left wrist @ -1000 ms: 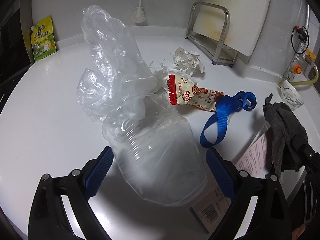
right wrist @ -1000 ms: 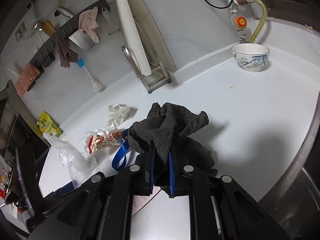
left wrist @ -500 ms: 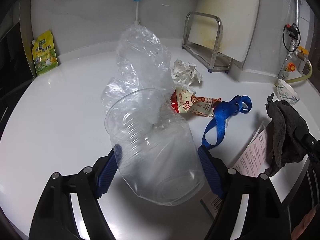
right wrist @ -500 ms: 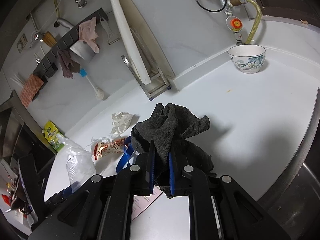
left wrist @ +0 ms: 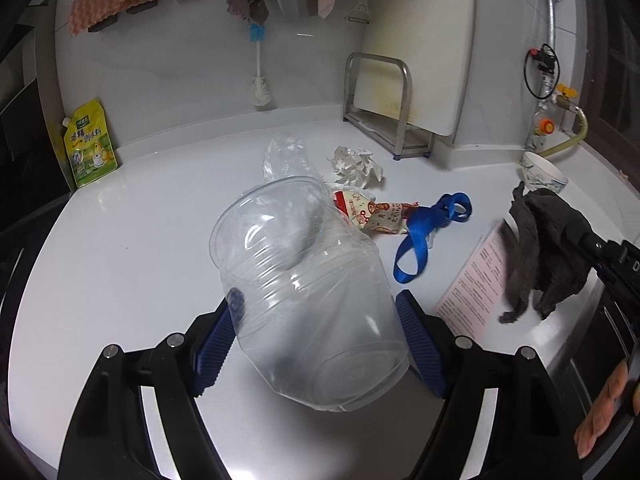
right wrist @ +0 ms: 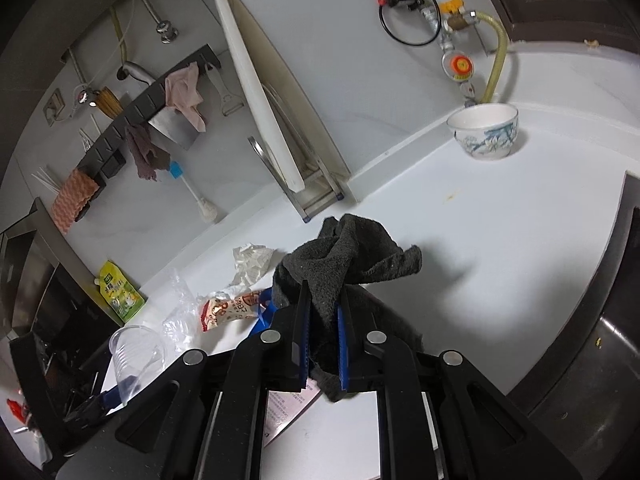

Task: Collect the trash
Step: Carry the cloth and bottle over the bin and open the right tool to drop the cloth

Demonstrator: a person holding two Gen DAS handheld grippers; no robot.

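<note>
My left gripper (left wrist: 316,304) is shut on a clear plastic cup (left wrist: 304,288), its blue pads pressing both sides; the cup hangs tilted above the white counter (left wrist: 140,248), mouth facing away. Behind it lie a crumpled clear plastic bag (left wrist: 286,156), a wad of white paper (left wrist: 354,162), a red-and-cream snack wrapper (left wrist: 372,214) and a blue strap (left wrist: 424,236). My right gripper (right wrist: 323,300) is shut on a dark grey cloth (right wrist: 348,252), held above the counter's right part. The right wrist view shows the cup (right wrist: 136,348) at lower left.
A pink printed leaflet (left wrist: 476,276) lies near the front edge. A patterned bowl (right wrist: 484,132) stands at the back right by the gas hose. A cutting board leans in a metal rack (left wrist: 380,108). A yellow pouch (left wrist: 90,144) leans at the far left. A steel sink (right wrist: 580,380) borders the right.
My left gripper closed on the cup and raised it off the counter; the plastic bag stayed behind on the surface. The right gripper drifted slightly with the cloth still in it.
</note>
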